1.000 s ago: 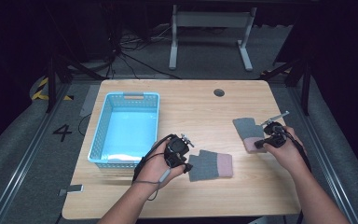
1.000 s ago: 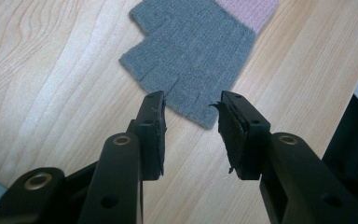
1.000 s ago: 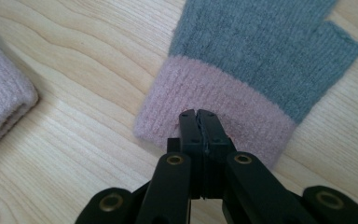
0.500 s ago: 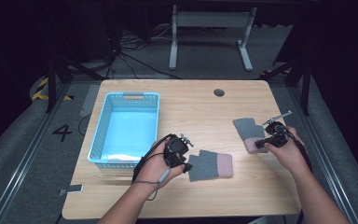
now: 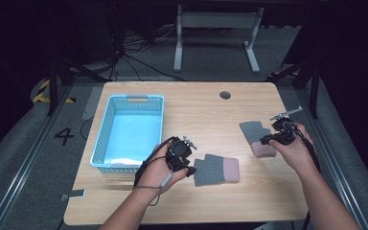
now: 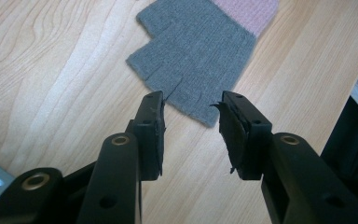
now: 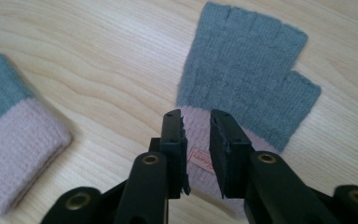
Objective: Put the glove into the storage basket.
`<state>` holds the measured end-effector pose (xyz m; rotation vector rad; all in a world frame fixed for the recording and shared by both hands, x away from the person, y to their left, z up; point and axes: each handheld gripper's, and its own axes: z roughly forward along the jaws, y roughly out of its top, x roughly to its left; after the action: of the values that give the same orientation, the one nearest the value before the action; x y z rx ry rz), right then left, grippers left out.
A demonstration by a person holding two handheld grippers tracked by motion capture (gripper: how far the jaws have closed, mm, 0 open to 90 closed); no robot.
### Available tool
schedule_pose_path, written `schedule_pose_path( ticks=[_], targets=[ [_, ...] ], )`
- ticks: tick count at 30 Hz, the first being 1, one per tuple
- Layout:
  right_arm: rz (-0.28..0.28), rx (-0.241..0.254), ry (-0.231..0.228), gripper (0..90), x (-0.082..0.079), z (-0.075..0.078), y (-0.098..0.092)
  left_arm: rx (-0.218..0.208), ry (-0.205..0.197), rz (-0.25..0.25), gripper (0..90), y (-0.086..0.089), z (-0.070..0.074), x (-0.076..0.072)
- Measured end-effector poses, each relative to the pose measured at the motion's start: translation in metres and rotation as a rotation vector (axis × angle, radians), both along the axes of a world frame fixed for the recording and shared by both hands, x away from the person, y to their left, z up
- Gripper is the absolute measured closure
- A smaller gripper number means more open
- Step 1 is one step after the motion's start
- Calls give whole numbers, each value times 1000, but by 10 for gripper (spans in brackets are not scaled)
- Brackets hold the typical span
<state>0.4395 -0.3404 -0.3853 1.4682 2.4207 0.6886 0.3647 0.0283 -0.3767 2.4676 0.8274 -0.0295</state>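
A pale wood-grain bench (image 5: 211, 110) is seen under both grippers. The left gripper (image 6: 191, 116) is held with jaws spread at a knitted grey fingerless glove (image 6: 196, 56). The right gripper (image 7: 196, 128) is held with jaws narrowly parted over the second glove (image 7: 247, 65), whose pink cuff label is visible from the right gripper view.

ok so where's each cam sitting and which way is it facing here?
High view: fixed above the person's side, looking forward and down on the table; both forearms enter from the bottom, left gripper, right gripper, blue basket.
Left gripper view: rides the left gripper, looking along its parted fingers at the near glove.
Right gripper view: rides the right gripper, fingers over the far glove, at its pink cuff.
Shared: the right gripper view and the high view both show both gloves.
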Motion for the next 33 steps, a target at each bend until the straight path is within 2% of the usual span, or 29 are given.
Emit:
schedule_pose_path(
  ticks=[9,17,22,33],
  targets=[
    [-55,-1,9,645,16,2,2,-5,1,8,607,3,0,0],
    [-109,-17,59,589,34,-5,-1,-6,5,28,604,10,0,-2],
    [-141,-27,100,564,45,-13,-3,-2,3,28,604,12,1,-2],
    [-166,-43,138,528,55,-31,-1,-5,3,29,598,12,0,-1]
  ],
)
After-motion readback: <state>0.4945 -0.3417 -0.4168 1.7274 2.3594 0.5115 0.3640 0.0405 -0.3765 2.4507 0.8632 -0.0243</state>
